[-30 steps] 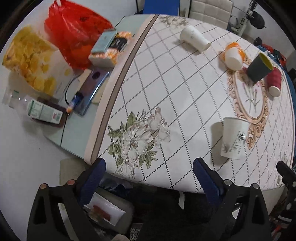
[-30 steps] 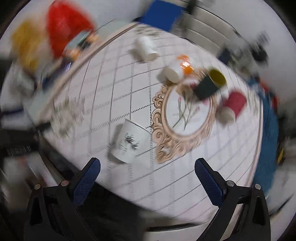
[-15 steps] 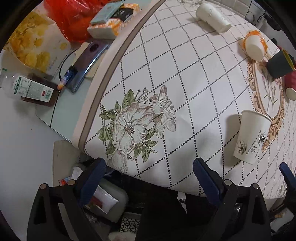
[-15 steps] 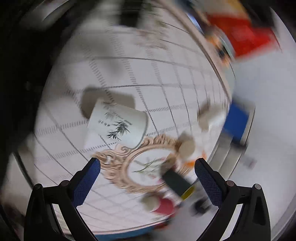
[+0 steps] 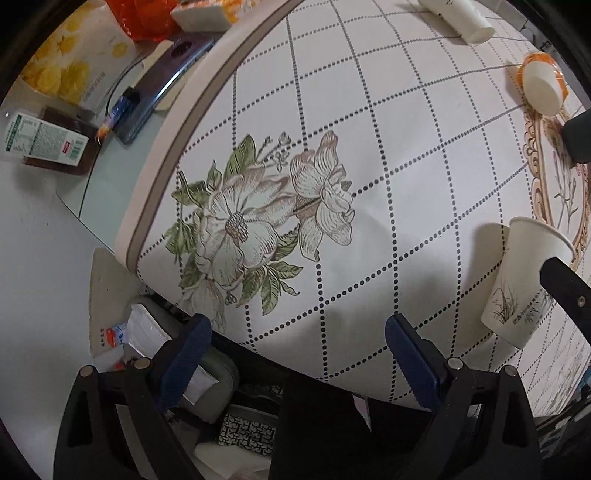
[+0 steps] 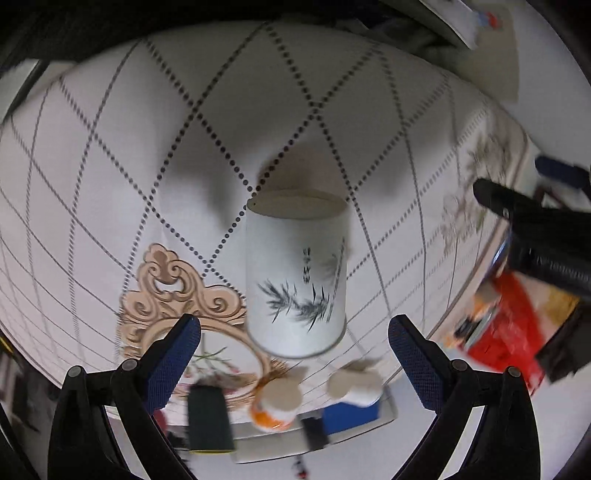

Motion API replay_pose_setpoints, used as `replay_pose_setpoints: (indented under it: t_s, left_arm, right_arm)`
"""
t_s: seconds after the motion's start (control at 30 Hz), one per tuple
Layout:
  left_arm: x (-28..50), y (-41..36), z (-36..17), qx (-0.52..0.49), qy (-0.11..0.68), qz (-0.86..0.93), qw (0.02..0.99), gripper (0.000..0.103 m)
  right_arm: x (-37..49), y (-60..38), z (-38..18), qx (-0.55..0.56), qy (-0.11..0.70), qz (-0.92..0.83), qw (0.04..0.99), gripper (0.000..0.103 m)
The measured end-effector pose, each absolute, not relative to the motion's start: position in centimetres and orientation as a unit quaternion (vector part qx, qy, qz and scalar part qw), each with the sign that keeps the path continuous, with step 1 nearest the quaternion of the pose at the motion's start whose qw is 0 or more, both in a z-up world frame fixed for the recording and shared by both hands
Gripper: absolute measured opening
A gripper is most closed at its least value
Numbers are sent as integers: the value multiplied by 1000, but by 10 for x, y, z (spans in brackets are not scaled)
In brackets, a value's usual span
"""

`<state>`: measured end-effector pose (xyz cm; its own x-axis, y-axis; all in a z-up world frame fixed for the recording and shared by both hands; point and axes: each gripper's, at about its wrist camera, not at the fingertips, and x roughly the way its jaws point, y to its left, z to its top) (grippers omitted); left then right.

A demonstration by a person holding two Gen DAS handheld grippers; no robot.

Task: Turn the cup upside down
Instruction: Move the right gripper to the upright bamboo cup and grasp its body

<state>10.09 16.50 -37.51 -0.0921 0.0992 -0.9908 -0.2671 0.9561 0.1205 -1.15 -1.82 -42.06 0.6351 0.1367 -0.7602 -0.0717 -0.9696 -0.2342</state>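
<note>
A white paper cup (image 5: 524, 284) with a bamboo print stands mouth up on the patterned tablecloth (image 5: 369, 166), near the table's front right. My right gripper (image 6: 294, 343) is rolled upside down, so the cup (image 6: 297, 273) looks inverted in its view; it is open, with the cup just ahead of and between the blue fingers, apart from them. One black finger of it (image 5: 565, 295) crosses the cup in the left wrist view. My left gripper (image 5: 295, 339) is open and empty over the table's front edge, left of the cup.
Other cups lie on the far side: a white one (image 5: 458, 18), an orange-and-white one (image 5: 543, 85) and a dark one (image 5: 580, 136). A phone (image 5: 162, 85), a box (image 5: 44, 140), a yellow pack and a red bag sit on the left glass strip.
My right gripper has rolled over to upside down and closed in on the bamboo cup. My left gripper has moved lower and nearer the table edge. The cup has not moved.
</note>
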Motion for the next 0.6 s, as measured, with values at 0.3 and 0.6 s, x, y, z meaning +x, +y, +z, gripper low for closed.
replay_pose_setpoints:
  t_s: [0.3,0.6]
  left_arm:
    - [97,169,-382,-70,729,152,664,97]
    - [94,183,-388,-71,729,161,661,97]
  right_arm:
    - [3,-19,-436,-894,-76,438,62,99]
    - [-6,-25,-445,-889,-81,448,35,90]
